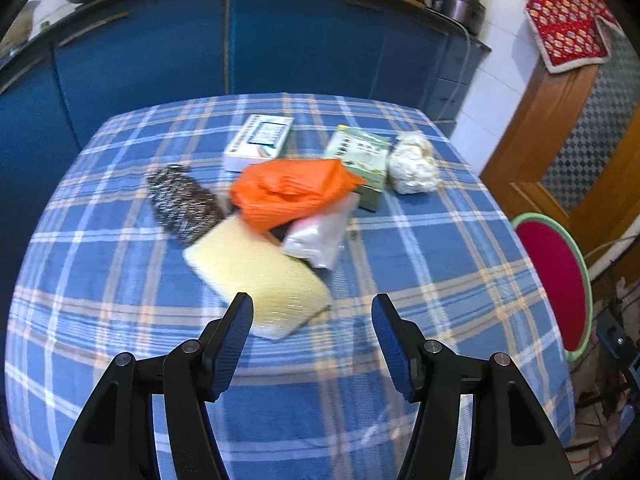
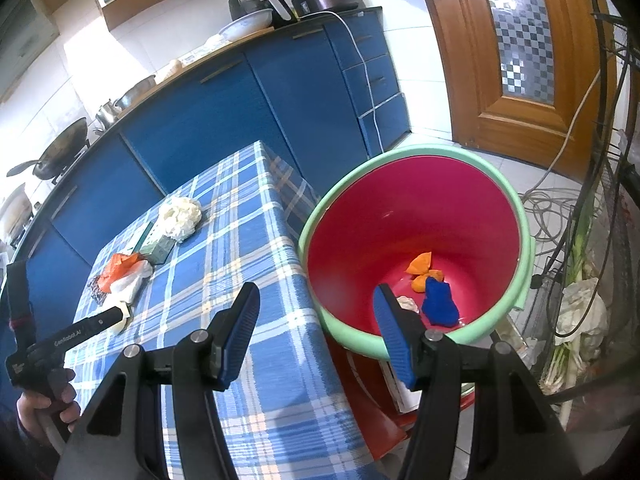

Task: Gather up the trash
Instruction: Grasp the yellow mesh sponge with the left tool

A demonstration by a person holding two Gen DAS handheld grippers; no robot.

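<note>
Trash lies on the blue plaid table (image 1: 400, 248): an orange plastic bag (image 1: 292, 190), a clear plastic bag (image 1: 320, 236), a pale yellow flat packet (image 1: 256, 272), a dark patterned pouch (image 1: 182, 202), two small boxes (image 1: 260, 140) (image 1: 360, 156) and a white crumpled wad (image 1: 414, 162). My left gripper (image 1: 312, 308) is open and empty, just short of the yellow packet. My right gripper (image 2: 316, 298) is open and empty, over the table's edge beside the red bin (image 2: 516, 240). The bin holds orange pieces (image 2: 422, 268), a blue wad (image 2: 440, 306) and a white scrap.
Blue kitchen cabinets (image 1: 224, 40) stand behind the table. A wooden door (image 2: 512, 52) is at the right. Cables (image 2: 560, 208) and a wire rack with greens (image 2: 580, 300) are on the floor right of the bin. The left gripper also shows in the right wrist view (image 2: 80, 330).
</note>
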